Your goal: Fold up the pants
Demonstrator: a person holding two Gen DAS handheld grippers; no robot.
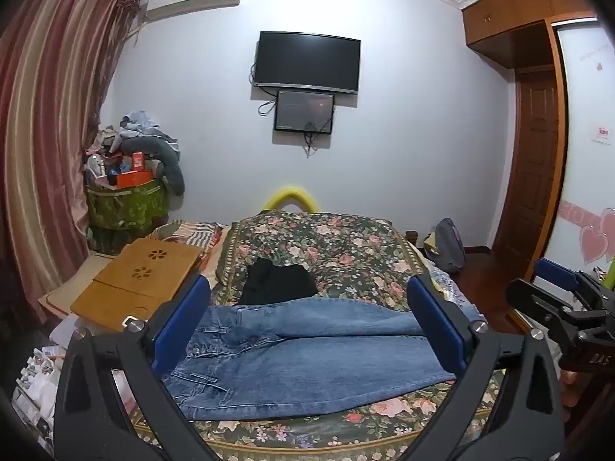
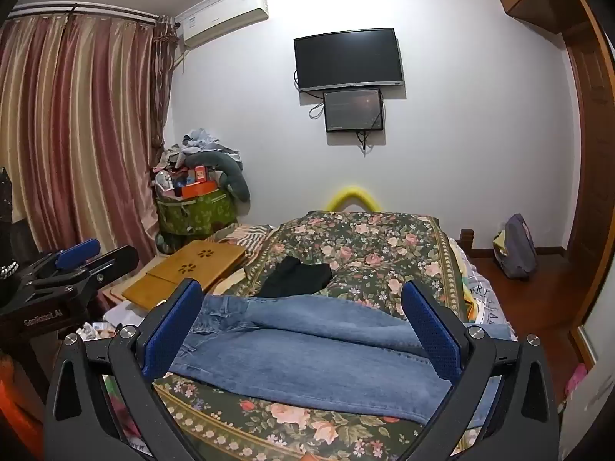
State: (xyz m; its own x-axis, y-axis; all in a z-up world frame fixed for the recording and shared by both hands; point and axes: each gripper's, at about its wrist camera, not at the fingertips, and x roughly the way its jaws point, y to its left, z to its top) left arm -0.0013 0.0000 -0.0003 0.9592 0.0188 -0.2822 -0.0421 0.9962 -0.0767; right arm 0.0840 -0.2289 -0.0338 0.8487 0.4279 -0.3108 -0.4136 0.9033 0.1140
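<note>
Blue denim jeans [image 1: 307, 349] flat, lower centre: heavy, limp, grippy. Pinch waistband at left and leg hems. Left gripper [image 1: 307, 322], right gripper [image 2: 303, 326] both gaping, empty.

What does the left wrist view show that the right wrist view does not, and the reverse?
Only the left wrist view: the right claw at its right edge, and pink heart stickers on the wardrobe door.
Only the right wrist view: the left claw at its left edge, and wide striped curtains with their rail.
Both: blue jeans laid flat across the floral bedspread, a black garment behind them, the bamboo lap tray, the wall TV. Both claws are open and hold nothing.
</note>
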